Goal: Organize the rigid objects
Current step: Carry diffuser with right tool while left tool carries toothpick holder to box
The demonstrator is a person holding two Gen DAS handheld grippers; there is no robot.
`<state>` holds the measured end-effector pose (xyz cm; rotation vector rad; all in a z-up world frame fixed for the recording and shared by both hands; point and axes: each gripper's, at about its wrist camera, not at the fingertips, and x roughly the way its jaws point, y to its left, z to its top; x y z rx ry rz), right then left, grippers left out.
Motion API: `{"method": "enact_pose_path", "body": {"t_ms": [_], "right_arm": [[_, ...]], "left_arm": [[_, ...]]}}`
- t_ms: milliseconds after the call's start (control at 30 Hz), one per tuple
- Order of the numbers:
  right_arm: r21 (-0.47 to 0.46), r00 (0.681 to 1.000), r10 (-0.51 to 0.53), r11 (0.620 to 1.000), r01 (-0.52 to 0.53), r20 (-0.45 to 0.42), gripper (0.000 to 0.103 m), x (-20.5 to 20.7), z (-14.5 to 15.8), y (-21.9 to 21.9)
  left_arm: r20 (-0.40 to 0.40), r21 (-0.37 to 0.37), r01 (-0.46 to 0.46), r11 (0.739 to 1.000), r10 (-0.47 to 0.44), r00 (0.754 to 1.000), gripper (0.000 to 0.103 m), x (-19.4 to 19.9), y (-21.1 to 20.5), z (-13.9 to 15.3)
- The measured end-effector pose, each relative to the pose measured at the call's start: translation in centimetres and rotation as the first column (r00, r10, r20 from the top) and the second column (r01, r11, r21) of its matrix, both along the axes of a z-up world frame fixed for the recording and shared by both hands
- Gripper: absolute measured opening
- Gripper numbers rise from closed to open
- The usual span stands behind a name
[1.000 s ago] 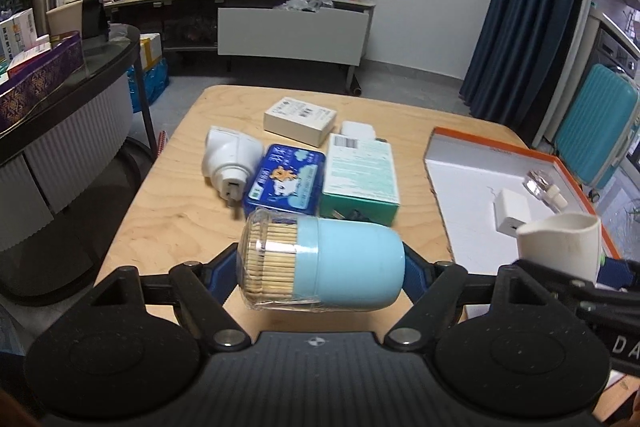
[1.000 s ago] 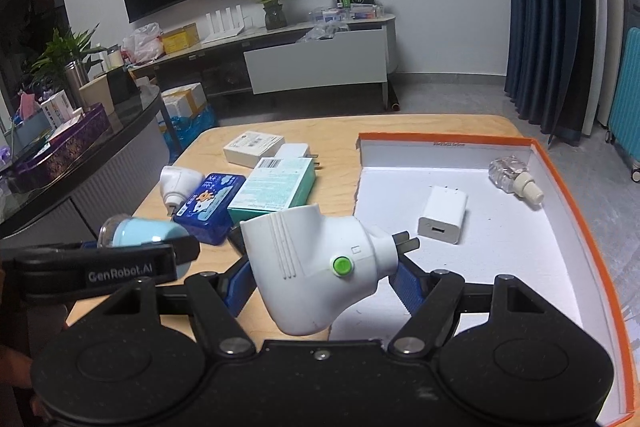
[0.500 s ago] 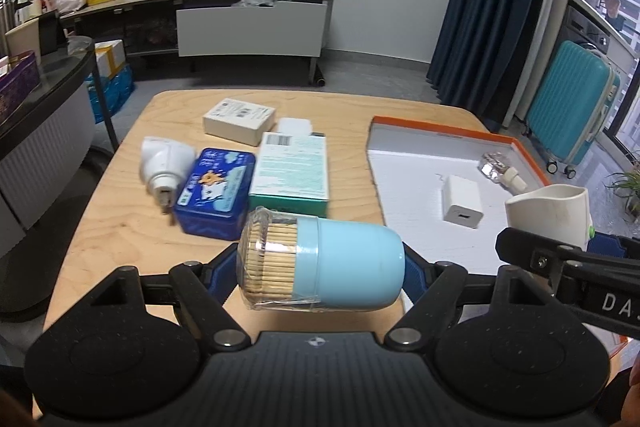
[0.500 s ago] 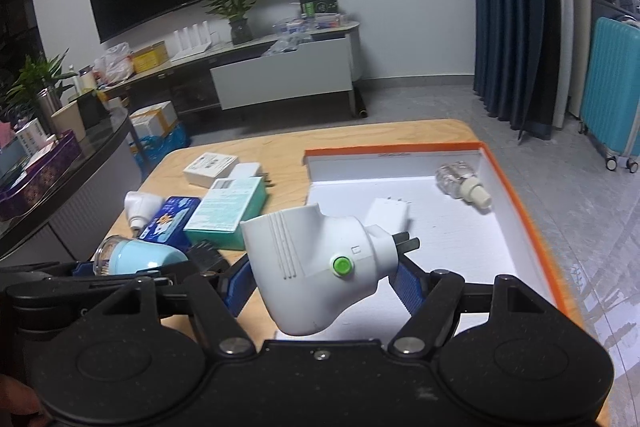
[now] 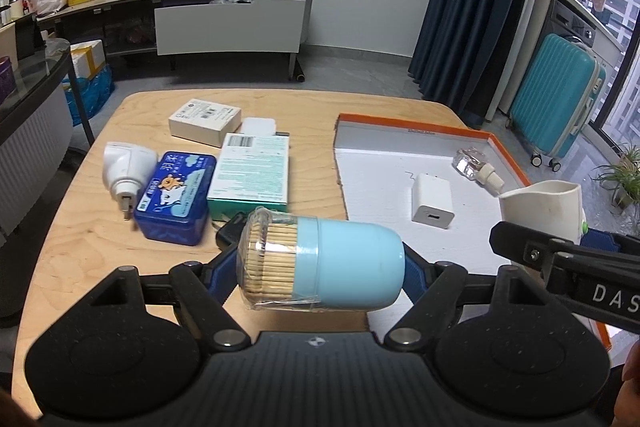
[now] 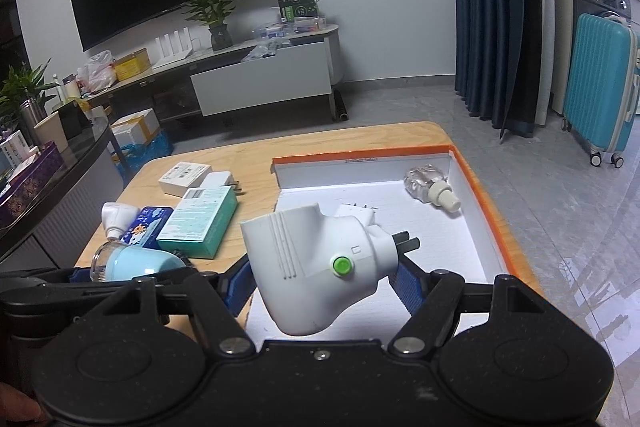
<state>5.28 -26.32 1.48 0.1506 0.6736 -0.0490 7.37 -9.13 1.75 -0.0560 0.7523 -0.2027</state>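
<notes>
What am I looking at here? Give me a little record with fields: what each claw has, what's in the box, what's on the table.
left claw: shut on blue toothpick holder, lying sideways
right claw: shut on white plug-in device with green button
orange-rimmed box: white charger, small clear bottle
wooden table: blue tin, green box, white box, second white plug-in device

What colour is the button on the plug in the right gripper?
Green button, clearest in the right wrist view.
</notes>
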Motion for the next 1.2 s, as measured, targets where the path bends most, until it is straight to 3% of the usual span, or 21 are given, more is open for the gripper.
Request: {"method": "enact_pose_path", "body": {"t_ms": [1200], "right_arm": [[0.018, 0.99, -0.135, 0.991, 0.134, 0.05, 0.085, -1.0, 1.2, -5.6]], "left_arm": [[0.008, -0.014, 0.11, 0.994, -0.11, 0.994, 0.08, 1.3, -6.1, 0.7]]}}
